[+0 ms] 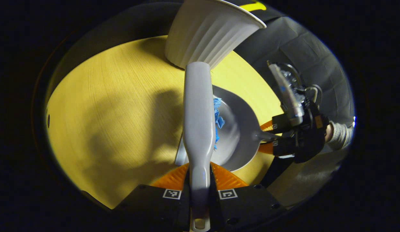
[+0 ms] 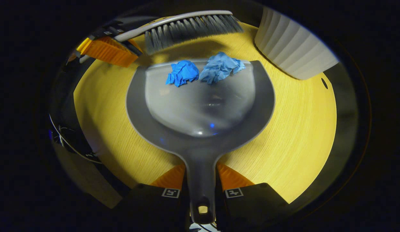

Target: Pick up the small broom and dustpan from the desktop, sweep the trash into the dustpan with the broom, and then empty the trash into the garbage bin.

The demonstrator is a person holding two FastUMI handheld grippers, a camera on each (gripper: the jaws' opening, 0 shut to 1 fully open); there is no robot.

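Sweeping near done: left claw pinching the broom, right claw pinching the dustpan holding both paper wads; next, tip into the bin.

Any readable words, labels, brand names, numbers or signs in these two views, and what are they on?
No readable text.
Square black-and-white coded markers sit on the left gripper beside the broom handle, and on the right gripper beside the dustpan handle: patterns, not words.
Bin, blue paper: unmarked.

Dim booth, desk lit warm from above, broad soft shadows cast across it, glare seen on dustpan, heavy fisheye bending w/ dark blurred edges.
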